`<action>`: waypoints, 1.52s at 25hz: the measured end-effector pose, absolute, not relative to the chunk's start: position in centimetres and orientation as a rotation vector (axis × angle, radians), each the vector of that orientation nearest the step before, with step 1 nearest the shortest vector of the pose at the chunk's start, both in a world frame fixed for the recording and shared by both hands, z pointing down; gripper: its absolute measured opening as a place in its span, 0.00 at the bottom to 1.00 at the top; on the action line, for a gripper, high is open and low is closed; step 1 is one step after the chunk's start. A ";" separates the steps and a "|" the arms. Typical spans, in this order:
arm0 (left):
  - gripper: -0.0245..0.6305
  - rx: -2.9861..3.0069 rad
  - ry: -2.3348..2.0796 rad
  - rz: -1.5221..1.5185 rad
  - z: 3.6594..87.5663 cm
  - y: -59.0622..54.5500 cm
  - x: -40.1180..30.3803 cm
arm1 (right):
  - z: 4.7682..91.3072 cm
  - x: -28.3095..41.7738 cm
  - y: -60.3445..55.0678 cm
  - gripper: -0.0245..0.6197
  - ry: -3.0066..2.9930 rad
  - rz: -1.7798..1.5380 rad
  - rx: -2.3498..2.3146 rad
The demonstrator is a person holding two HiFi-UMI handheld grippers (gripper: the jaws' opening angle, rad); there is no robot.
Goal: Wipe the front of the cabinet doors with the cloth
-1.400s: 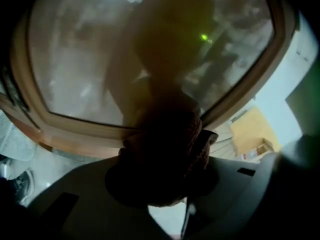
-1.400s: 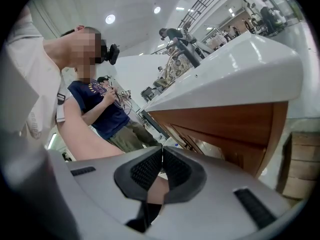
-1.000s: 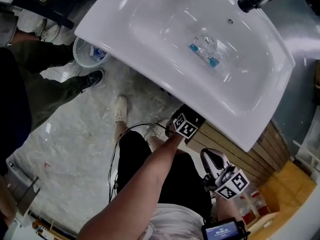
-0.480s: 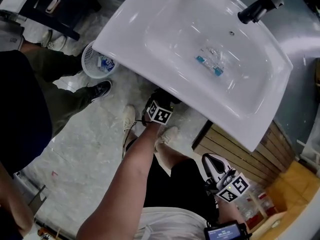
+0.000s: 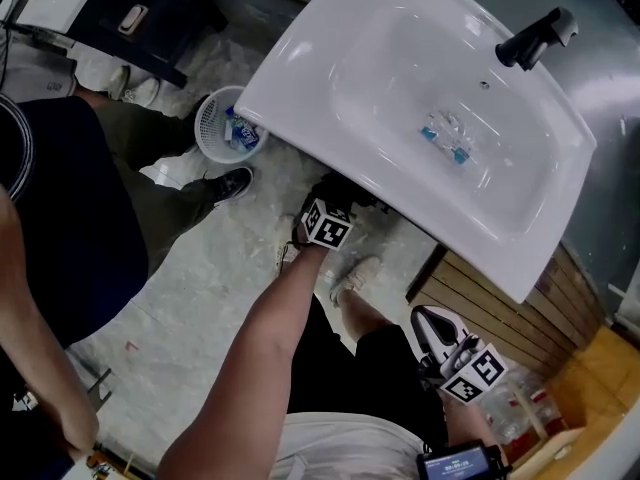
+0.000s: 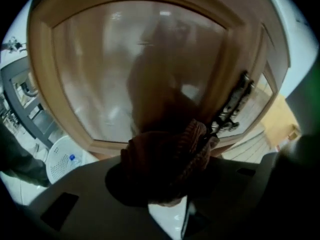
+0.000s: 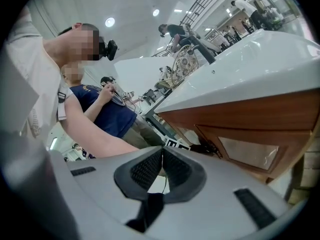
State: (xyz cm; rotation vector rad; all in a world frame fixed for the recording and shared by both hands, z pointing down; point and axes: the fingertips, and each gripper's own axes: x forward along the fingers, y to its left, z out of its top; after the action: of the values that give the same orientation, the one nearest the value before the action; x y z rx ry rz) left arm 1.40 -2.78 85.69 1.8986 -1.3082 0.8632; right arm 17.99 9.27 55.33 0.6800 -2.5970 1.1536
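The brown knitted cloth (image 6: 145,161) is bunched into a soft wad, and the left gripper (image 6: 170,154) has its jaws clamped on it. It sits right in front of the wooden cabinet door with the frosted glass pane (image 6: 100,69), low under the near rim of the white ceramic basin (image 5: 400,98). I would judge the cloth light, limp and grippy. Holding it by the middle of the wad leaves a loose front to drag over the panel, though I cannot tell whether it touches the glass.

The right gripper (image 7: 161,156) hangs low to the right, well apart from the door, its jaws together on nothing.

Room is tight upward, since the basin overhangs the door. Just right of the cloth, the dark ornate metal handle (image 6: 231,104) sticks out and could snag the knit. To the left, the white plastic basket (image 5: 222,126) and a bystander's black shoe (image 5: 225,183) stand near, so leftward sweeps have limited room. The pane's raised wooden frame bounds each stroke.
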 end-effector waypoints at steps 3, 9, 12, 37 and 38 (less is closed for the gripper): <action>0.28 1.845 -1.347 0.863 85.6 -3.2 -1.9 | 55.4 17.5 9.4 0.06 -2.589 1.162 0.689; 0.28 1.791 -1.426 0.896 85.1 -4.5 -8.8 | 56.0 16.2 9.7 0.06 -2.581 1.196 0.733; 0.28 1.741 -1.514 0.829 84.0 -5.5 -12.8 | 56.1 14.8 10.0 0.06 -2.579 1.219 0.743; 0.28 1.774 -1.248 0.770 92.7 -4.2 -3.8 | 60.9 11.9 10.9 0.06 -2.522 1.243 0.793; 0.28 1.782 -1.230 0.766 92.8 -4.0 -2.5 | 60.9 12.2 10.8 0.06 -2.522 1.239 0.802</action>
State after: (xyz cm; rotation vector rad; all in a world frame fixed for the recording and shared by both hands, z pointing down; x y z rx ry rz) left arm -2.49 -4.05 92.79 1.7819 -1.2303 0.7657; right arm 12.25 10.79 60.92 0.8017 -2.5221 1.2394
